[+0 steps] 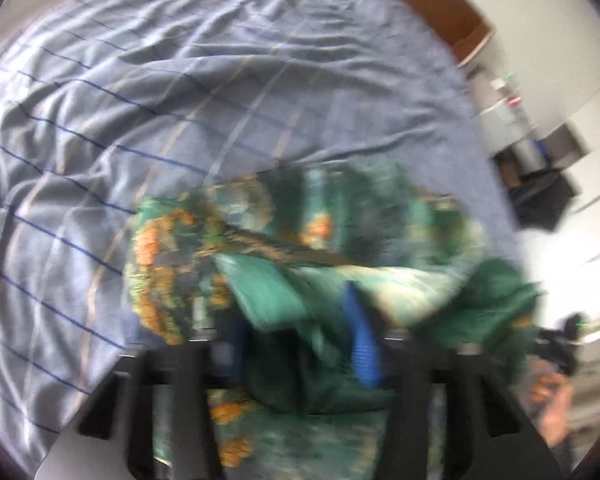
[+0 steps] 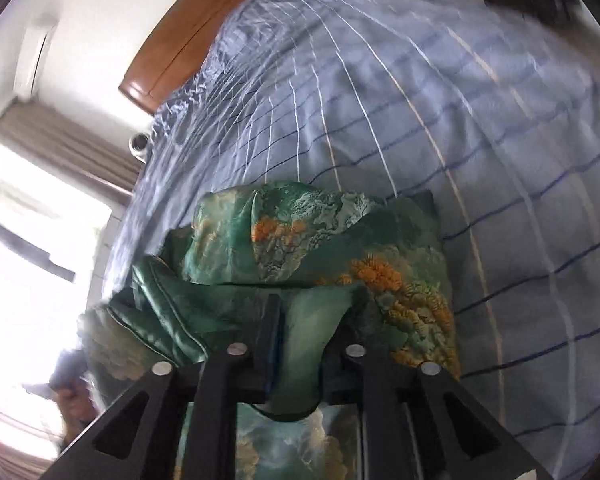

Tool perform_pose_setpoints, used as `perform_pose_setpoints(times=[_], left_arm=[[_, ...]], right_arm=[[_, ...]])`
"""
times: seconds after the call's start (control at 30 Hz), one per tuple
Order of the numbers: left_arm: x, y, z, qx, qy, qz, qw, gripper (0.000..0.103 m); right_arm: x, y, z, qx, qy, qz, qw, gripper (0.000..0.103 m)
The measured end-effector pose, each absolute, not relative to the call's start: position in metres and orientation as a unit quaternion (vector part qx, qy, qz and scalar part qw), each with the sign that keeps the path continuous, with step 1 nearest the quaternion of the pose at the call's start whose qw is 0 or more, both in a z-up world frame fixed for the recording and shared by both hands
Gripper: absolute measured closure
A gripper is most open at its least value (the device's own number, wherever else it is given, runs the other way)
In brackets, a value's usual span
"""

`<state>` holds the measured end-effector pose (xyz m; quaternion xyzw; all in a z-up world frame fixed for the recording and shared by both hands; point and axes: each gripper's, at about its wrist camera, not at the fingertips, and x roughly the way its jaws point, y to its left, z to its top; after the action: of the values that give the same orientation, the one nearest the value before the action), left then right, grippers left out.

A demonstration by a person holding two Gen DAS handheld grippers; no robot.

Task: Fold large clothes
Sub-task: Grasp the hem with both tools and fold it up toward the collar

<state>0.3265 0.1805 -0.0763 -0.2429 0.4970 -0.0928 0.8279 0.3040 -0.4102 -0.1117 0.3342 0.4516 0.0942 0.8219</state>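
A green satin garment with an orange and teal landscape print point(image 1: 283, 240) is bunched up over the blue striped bed sheet point(image 1: 139, 112). My left gripper point(image 1: 300, 344) is shut on a fold of the green garment; the view is motion-blurred. In the right wrist view the same garment point(image 2: 320, 248) hangs in folds in front of me, and my right gripper point(image 2: 300, 320) is shut on a pale green fold of it. A piped dark-green edge point(image 2: 159, 312) droops to the left.
The bed sheet point(image 2: 460, 140) covers most of both views. A wooden headboard point(image 2: 171, 60) stands at the far end. A window with a curtain point(image 2: 39, 208) is on the left. Dark objects point(image 1: 540, 196) and a cabinet sit beside the bed.
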Motion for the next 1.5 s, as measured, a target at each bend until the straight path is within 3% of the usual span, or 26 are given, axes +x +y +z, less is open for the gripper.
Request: perform_pose_setpoints(times=[0.07,0.1,0.17,0.27,0.4,0.43,0.47,0.5,0.53,0.6,0.63,0.87,1.0,1.13,1.23,1.33,1.5], left_arm=[[0.315,0.195,-0.055,-0.246,0.466,-0.096,0.844,0.010],[0.313,0.200,-0.048,-0.245,0.452,-0.096,0.852,0.007],[0.306,0.211,-0.038,-0.241,0.440,-0.102,0.859,0.005],[0.303,0.211,-0.047,-0.202,0.457,-0.097,0.861,0.005],[0.322,0.177,-0.085,-0.128,0.509,-0.077,0.848,0.008],[0.325,0.167,-0.090,-0.111,0.509,-0.072,0.851,0.019],[0.328,0.157,-0.094,-0.099,0.510,-0.070,0.852,0.044],[0.329,0.152,-0.096,-0.090,0.514,-0.062,0.851,0.059],[0.331,0.146,-0.098,-0.076,0.518,-0.038,0.851,0.090],[0.328,0.144,-0.092,-0.072,0.509,-0.017,0.857,0.093],[0.323,0.145,-0.083,-0.071,0.498,-0.013,0.864,0.094],[0.320,0.157,-0.006,-0.075,0.382,0.005,0.921,0.095],[0.338,0.145,-0.010,-0.027,0.328,0.050,0.943,0.095],[0.374,0.149,-0.078,-0.031,0.374,0.074,0.924,0.094],[0.380,0.154,-0.135,-0.032,0.404,0.082,0.910,0.093],[0.372,0.150,-0.146,-0.038,0.390,0.081,0.917,0.090],[0.371,0.155,-0.155,-0.058,0.382,0.069,0.920,0.089]], right_arm=[[0.301,-0.420,-0.108,0.383,0.438,0.129,0.803,0.056],[0.299,-0.425,-0.104,0.406,0.430,0.143,0.794,0.051],[0.294,-0.434,-0.092,0.432,0.409,0.158,0.788,0.012],[0.287,-0.440,-0.073,0.422,0.387,0.152,0.806,0.007],[0.295,-0.402,-0.070,0.263,0.439,0.108,0.852,0.007],[0.298,-0.393,-0.073,0.233,0.448,0.100,0.858,0.007],[0.299,-0.382,-0.078,0.197,0.456,0.088,0.863,0.007],[0.302,-0.367,-0.083,0.159,0.460,0.076,0.870,0.007],[0.301,-0.360,-0.086,0.146,0.460,0.073,0.873,0.012],[0.301,-0.346,-0.090,0.117,0.462,0.053,0.877,0.051],[0.297,-0.340,-0.087,0.087,0.460,0.029,0.883,0.083],[0.265,-0.314,0.003,-0.045,0.323,-0.017,0.945,0.089],[0.285,-0.312,0.028,-0.042,0.275,-0.043,0.960,0.089],[0.317,-0.317,-0.011,-0.057,0.305,-0.069,0.948,0.089],[0.338,-0.322,-0.070,-0.057,0.366,-0.072,0.926,0.089],[0.341,-0.323,-0.114,-0.047,0.388,-0.067,0.918,0.089],[0.342,-0.334,-0.134,-0.008,0.379,-0.064,0.923,0.088]])
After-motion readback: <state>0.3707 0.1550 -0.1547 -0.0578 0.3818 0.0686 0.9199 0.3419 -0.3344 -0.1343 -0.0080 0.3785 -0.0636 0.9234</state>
